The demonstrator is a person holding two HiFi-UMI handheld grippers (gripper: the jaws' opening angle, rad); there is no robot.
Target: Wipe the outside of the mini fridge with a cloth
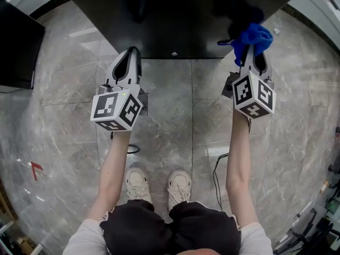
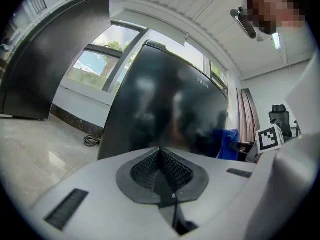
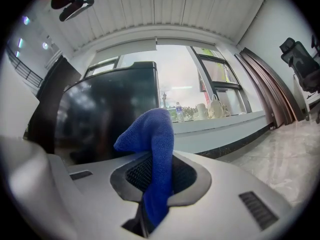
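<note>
A glossy black mini fridge [image 1: 175, 15] stands on the floor ahead of me; its dark door [image 2: 170, 109] mirrors the room. A blue cloth [image 1: 252, 37] is pinched in my right gripper [image 1: 248, 56], which is shut on it and held close to the fridge's right front corner. The cloth [image 3: 156, 154] sticks up from the jaws, with the fridge [image 3: 107, 116] just behind and to the left. My left gripper [image 1: 129, 62] is shut with nothing in it, its tip near the fridge's lower front edge at the left. The same gripper [image 2: 160, 154] faces the door.
A second dark cabinet [image 1: 18, 44] stands at the left. A black cable [image 1: 217, 177] lies on the marble floor by my right foot. A windowsill with bottles and cups [image 3: 210, 109] runs to the right of the fridge. An office chair [image 2: 281, 118] stands far right.
</note>
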